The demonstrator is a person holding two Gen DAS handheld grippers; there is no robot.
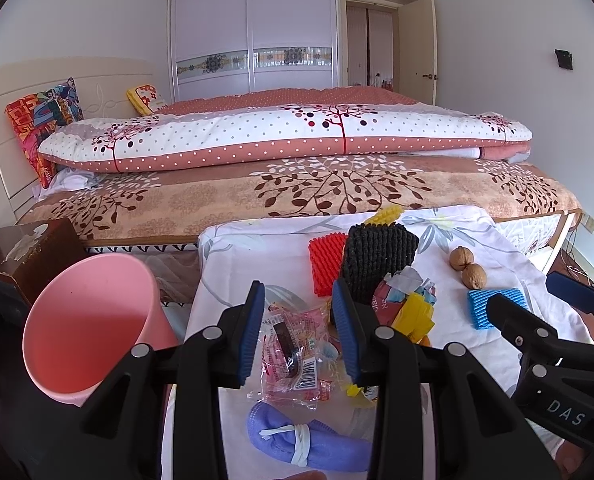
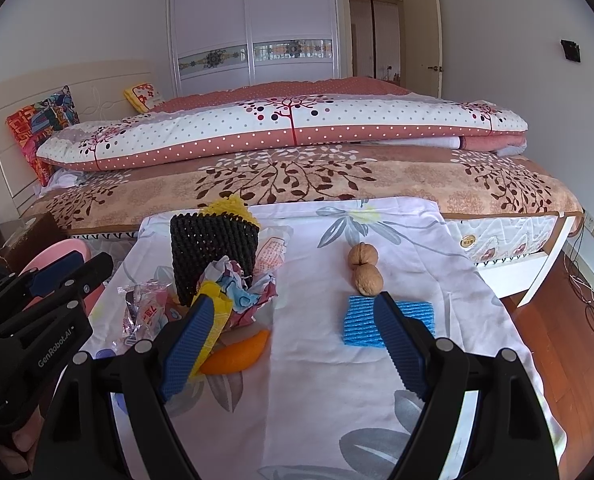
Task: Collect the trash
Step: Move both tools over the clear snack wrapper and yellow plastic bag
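Collection barely begun: pink bin point(image 1: 93, 320) looks empty; wrappers point(image 1: 297, 352), foam nets point(image 1: 377, 256), walnuts point(image 1: 467, 266) right of bin. Left gripper point(image 1: 299, 328), right gripper point(image 2: 293, 340) released, grasping nothing.

Both wrist views sit low and close over the floral cloth point(image 1: 257, 248), tilted down and facing the bed point(image 2: 337, 184), the left view nearer the pink bin point(image 1: 93, 320), and both share the black foam net point(image 2: 213, 256) and walnuts point(image 1: 468, 267).
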